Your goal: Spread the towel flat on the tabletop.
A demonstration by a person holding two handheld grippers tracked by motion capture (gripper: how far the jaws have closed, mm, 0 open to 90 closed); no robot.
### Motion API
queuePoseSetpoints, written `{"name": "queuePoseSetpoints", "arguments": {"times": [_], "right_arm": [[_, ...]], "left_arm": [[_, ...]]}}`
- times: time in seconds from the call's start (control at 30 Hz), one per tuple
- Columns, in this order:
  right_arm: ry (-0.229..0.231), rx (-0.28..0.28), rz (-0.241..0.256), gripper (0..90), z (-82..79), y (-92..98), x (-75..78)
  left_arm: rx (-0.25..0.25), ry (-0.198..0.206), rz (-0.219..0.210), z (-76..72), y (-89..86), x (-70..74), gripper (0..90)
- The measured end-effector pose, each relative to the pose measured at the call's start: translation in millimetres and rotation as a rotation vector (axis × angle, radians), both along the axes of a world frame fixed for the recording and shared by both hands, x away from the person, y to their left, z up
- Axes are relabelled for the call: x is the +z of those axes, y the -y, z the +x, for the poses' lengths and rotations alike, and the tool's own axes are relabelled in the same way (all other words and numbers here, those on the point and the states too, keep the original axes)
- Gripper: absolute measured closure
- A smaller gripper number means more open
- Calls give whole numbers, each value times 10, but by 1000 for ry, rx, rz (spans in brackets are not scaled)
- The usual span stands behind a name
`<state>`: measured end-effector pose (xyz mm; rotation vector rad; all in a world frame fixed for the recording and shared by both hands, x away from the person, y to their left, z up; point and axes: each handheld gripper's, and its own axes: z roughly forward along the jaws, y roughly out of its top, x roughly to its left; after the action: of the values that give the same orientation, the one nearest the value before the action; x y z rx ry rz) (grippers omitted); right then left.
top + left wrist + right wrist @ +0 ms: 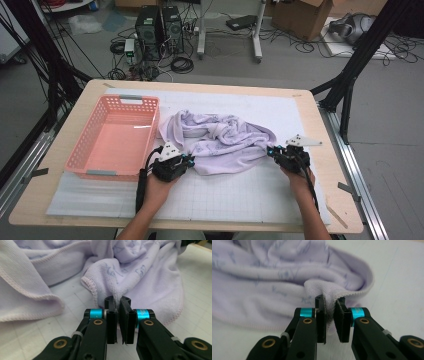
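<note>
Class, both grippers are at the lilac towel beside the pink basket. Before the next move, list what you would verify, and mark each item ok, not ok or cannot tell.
1. Left gripper shut on the towel: ok, cloth pinched between the jaws.
2. Right gripper shut on towel: ok, a hemmed fold sits between the jaws.
3. Towel spread flat: not ok, it lies crumpled in a heap.
4. Each grip on a corner: cannot tell, folds hide the corners.
5. Basket free to take the towel: ok, nothing lies inside.
6. Towel clear of basket: cannot tell, its edge lies close to the rim.
</note>
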<state>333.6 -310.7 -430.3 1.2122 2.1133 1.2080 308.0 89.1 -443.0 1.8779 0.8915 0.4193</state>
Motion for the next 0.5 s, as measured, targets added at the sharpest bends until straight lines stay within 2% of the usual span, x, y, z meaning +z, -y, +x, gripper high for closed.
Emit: {"name": "queuePoseSetpoints", "arguments": {"times": [0.07,0.17,0.27,0.3,0.37,0.43,0.5], "right_arm": [[13,-32,-7,809,119,0,75],[-2,-84,-39,797,362,-19,123],[-40,-127,-81,796,621,-69,77],[-42,-137,-94,797,686,-95,45],[-33,-153,-111,793,772,-139,-10],[-30,-166,-93,750,793,-130,-24],[-34,-168,-88,675,769,-69,14]], "left_arm": [[23,11,10,59,23,12,843],[62,11,19,148,67,-17,843],[76,-29,50,219,112,-49,837],[83,-14,45,225,126,-43,831],[95,-18,54,243,156,-27,756],[98,-33,48,256,153,-30,605],[85,-42,37,253,109,-24,578]]}}
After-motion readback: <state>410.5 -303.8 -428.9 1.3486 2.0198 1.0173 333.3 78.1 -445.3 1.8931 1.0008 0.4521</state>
